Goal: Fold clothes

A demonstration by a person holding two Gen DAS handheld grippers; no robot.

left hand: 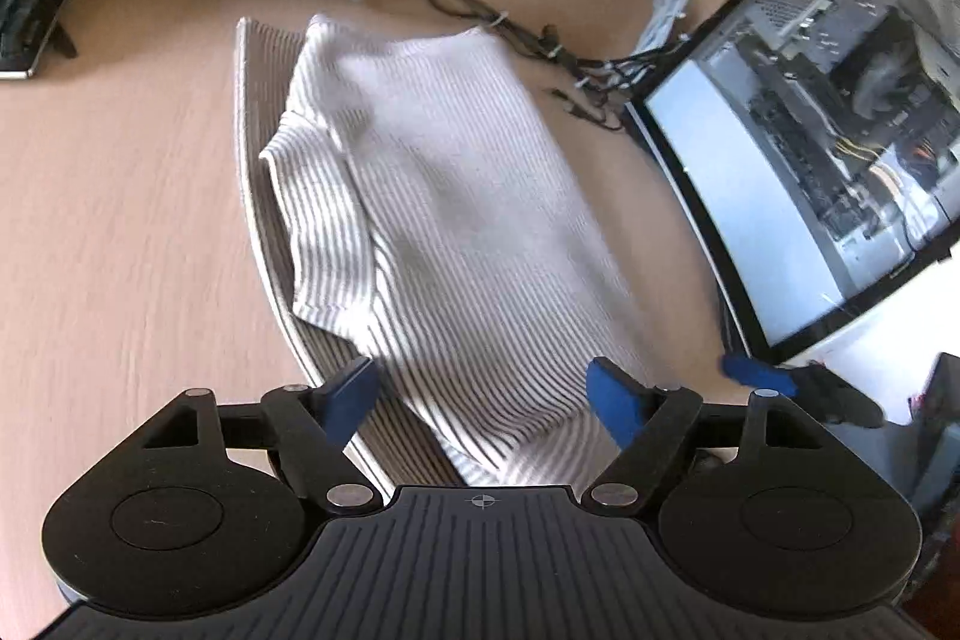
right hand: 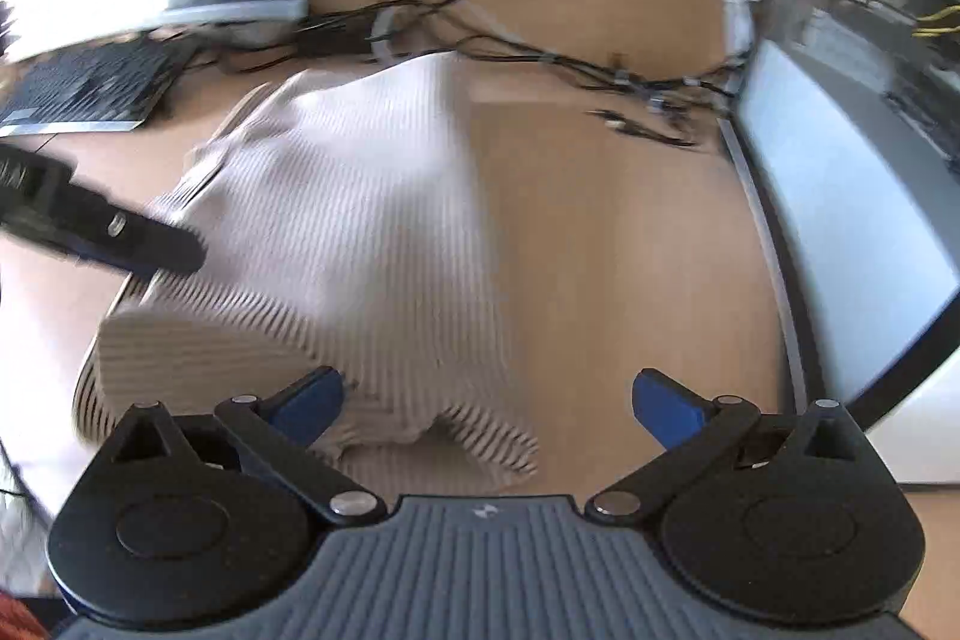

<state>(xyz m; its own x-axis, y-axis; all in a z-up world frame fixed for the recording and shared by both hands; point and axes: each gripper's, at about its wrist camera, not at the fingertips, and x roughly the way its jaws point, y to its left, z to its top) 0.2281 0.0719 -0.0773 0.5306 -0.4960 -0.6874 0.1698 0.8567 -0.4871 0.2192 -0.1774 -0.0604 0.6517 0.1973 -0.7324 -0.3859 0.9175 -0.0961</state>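
While the striped shirt lies part-folded on the wooden desk across the middle of both views, neither gripper grasps it. Low in its own view, the left gripper stands released, blue pads either side of the near hem. So does the right gripper — its left pad over the cloth's edge, the other over bare wood.

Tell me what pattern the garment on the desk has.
The garment has fine dark and white stripes; the left wrist view shows them best.
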